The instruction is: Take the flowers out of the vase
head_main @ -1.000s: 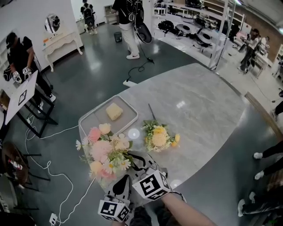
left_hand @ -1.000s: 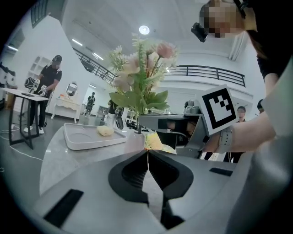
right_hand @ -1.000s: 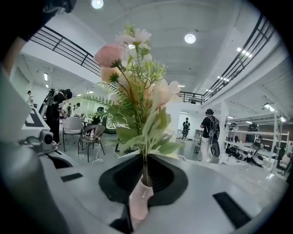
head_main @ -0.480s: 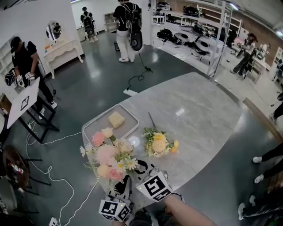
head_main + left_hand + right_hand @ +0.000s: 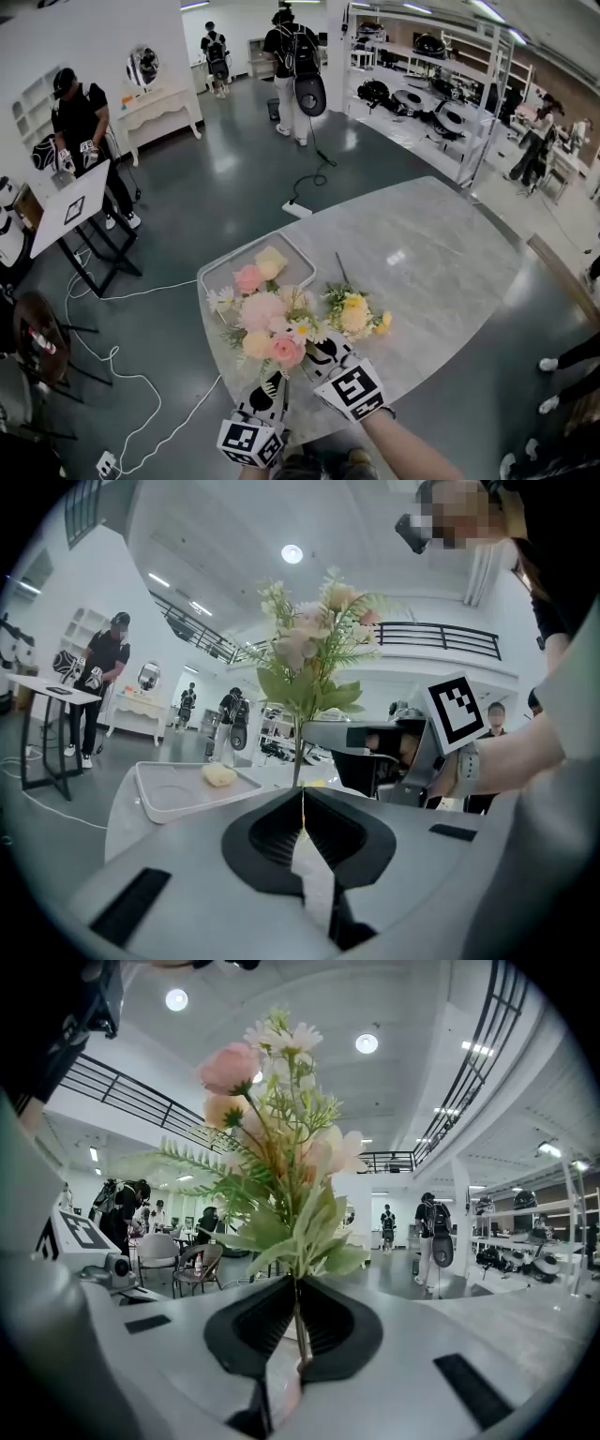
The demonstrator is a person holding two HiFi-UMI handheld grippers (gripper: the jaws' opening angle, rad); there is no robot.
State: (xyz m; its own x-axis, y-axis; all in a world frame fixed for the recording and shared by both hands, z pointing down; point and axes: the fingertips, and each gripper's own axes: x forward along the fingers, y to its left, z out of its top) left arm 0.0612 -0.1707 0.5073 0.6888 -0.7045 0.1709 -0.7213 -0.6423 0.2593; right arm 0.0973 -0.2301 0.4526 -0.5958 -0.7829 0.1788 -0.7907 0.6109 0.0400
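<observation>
Head view: the pink bouquet (image 5: pixel 267 323) has risen at lower centre, my left claw (image 5: pixel 278 382) and right claw (image 5: pixel 320 353) both clamped on its stem (image 5: pixel 298 754). I reckon it's clear of the vase.

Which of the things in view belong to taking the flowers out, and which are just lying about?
Job: pink-and-cream flower bouquet, its stems clamped by left gripper and right gripper; yellow flower bunch lying on the grey marble table.
Lying about: white rectangular tray; pale yellow block on it.
</observation>
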